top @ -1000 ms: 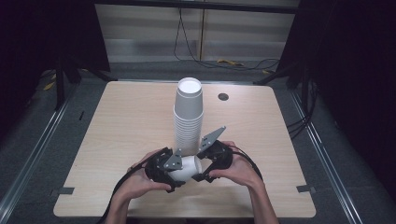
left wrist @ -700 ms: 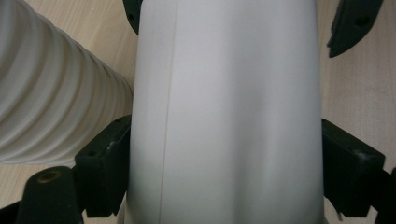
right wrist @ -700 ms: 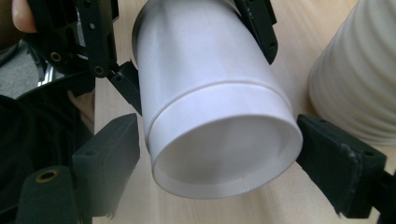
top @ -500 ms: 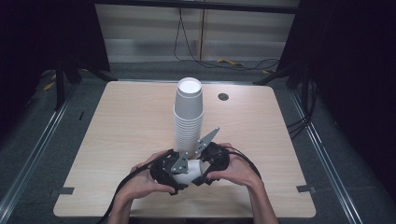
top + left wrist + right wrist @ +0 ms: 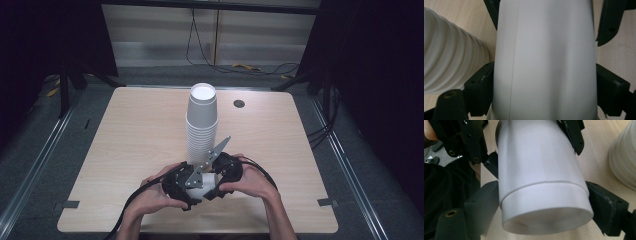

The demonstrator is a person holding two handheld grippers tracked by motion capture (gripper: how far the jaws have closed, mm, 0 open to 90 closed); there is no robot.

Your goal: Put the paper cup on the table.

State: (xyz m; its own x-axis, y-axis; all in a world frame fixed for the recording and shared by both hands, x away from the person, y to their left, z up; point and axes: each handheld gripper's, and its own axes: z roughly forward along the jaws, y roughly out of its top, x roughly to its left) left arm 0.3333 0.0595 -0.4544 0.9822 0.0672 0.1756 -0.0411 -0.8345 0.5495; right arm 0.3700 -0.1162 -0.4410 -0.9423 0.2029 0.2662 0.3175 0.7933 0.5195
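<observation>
A: White cup (image 5: 205, 180) on its side, low over the table's near edge (image 5: 200, 227), clamped by left gripper (image 5: 182, 187) and right gripper (image 5: 220, 177) alike.

B: Risks: crushed wall from over-squeezing; toppled cup stack (image 5: 201, 125) just behind.

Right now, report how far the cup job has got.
Done: a tall cup stack stands upright mid-table. In hand: one cup lies on its side, clamped by the left gripper and right gripper together. Left: apparently separating or stacking it; which is unclear.
</observation>
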